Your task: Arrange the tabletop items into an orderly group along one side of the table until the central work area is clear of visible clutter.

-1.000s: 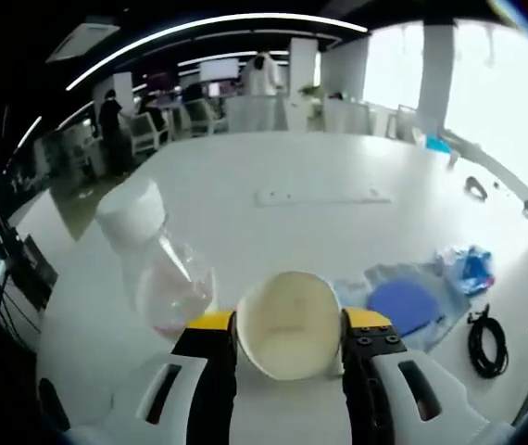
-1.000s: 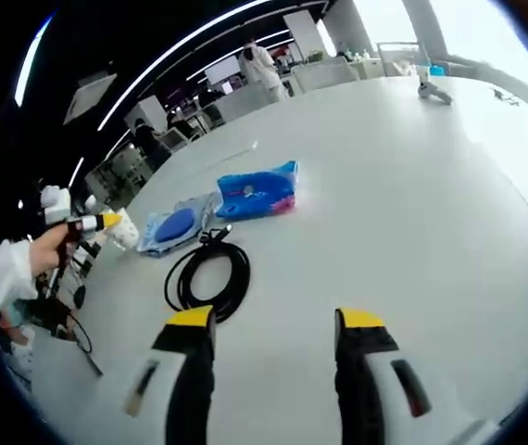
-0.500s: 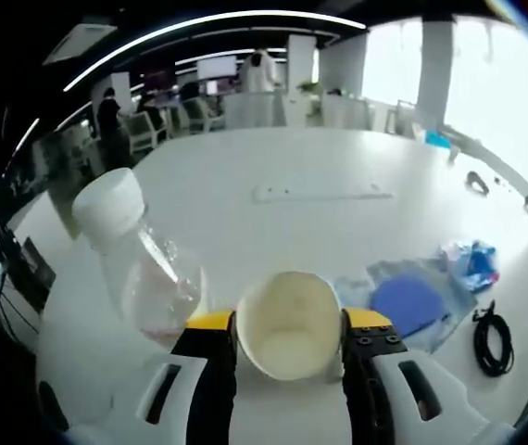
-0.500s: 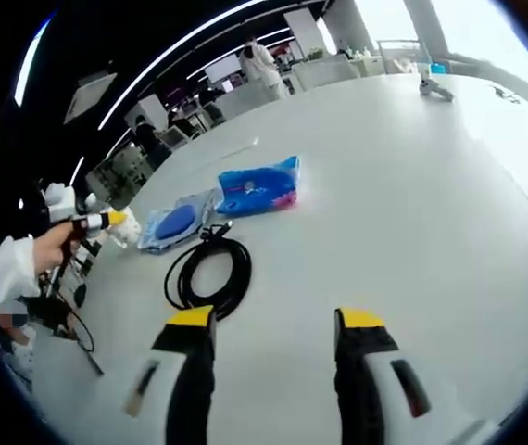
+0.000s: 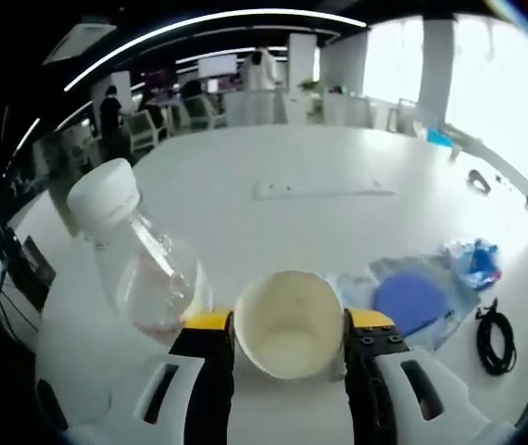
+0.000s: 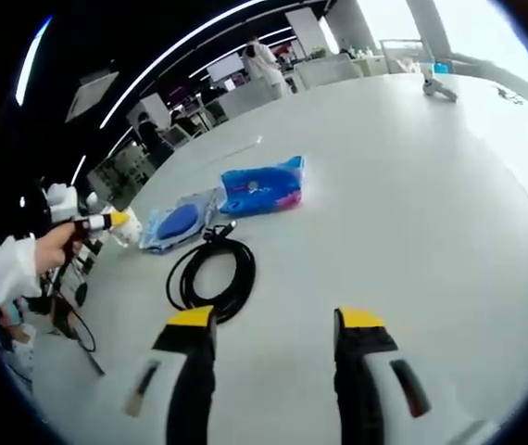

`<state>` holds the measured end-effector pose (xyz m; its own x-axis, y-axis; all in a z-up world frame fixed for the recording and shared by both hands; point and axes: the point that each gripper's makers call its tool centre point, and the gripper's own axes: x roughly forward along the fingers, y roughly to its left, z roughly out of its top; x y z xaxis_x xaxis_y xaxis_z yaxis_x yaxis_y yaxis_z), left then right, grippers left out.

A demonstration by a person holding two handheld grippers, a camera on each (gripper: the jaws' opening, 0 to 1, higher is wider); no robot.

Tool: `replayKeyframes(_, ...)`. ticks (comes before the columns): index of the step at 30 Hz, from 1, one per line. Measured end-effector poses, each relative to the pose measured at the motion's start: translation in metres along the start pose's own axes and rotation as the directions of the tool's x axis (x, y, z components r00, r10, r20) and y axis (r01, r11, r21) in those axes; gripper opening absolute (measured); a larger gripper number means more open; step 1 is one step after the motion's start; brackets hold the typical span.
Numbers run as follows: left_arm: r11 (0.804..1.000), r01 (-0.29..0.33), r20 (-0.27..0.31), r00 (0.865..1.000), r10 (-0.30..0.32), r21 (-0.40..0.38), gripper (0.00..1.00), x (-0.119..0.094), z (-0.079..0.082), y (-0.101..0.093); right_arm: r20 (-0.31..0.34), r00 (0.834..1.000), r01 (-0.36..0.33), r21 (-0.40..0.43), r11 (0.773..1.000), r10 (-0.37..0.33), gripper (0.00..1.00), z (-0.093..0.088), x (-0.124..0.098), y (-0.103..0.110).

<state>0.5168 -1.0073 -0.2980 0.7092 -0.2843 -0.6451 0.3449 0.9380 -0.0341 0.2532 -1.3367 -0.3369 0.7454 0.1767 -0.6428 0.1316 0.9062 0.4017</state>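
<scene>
My left tongs (image 5: 288, 324) hold a cream paper cup (image 5: 288, 326) between their jaws, its open mouth facing me. A clear bottle (image 5: 144, 264) with a white cap leans just left of them on the white worktop (image 5: 310, 222). My right tongs (image 6: 276, 324) hang wide apart, gripping nothing. Just ahead of their left jaw lies a coiled black cable (image 6: 210, 275); beyond it lie a blue pouch (image 6: 261, 186) and a blue disc (image 6: 177, 222).

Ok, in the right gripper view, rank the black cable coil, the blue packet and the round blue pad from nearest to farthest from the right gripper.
1. Black cable coil, just ahead of the right gripper, to its left.
2. Round blue pad, beyond the coil, further left.
3. Blue packet, farther back, near the middle.
</scene>
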Motion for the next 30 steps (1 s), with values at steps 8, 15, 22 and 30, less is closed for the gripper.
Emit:
replayKeyframes(8,1.000,0.005,0.000,1.000,-0.005,0.008,0.45,0.000,-0.001,0.000,-0.005,1.000,-0.002,-0.003,1.000,0.002,0.49,-0.001,0.000,0.001)
replayKeyframes(15,1.000,0.021,0.008,1.000,-0.021,-0.001,0.48,-0.002,-0.003,-0.002,-0.013,1.000,-0.004,0.000,1.000,0.004,0.49,-0.004,0.000,0.001)
replayKeyframes(22,0.999,0.034,0.021,0.999,-0.033,-0.019,0.56,-0.006,-0.007,-0.005,-0.014,1.000,-0.010,0.005,1.000,0.010,0.48,-0.005,0.001,0.002)
replayKeyframes(30,0.995,0.097,0.066,0.993,-0.095,-0.026,0.75,-0.011,-0.006,-0.019,-0.007,1.000,-0.014,0.004,1.000,0.014,0.47,-0.002,0.001,0.002)
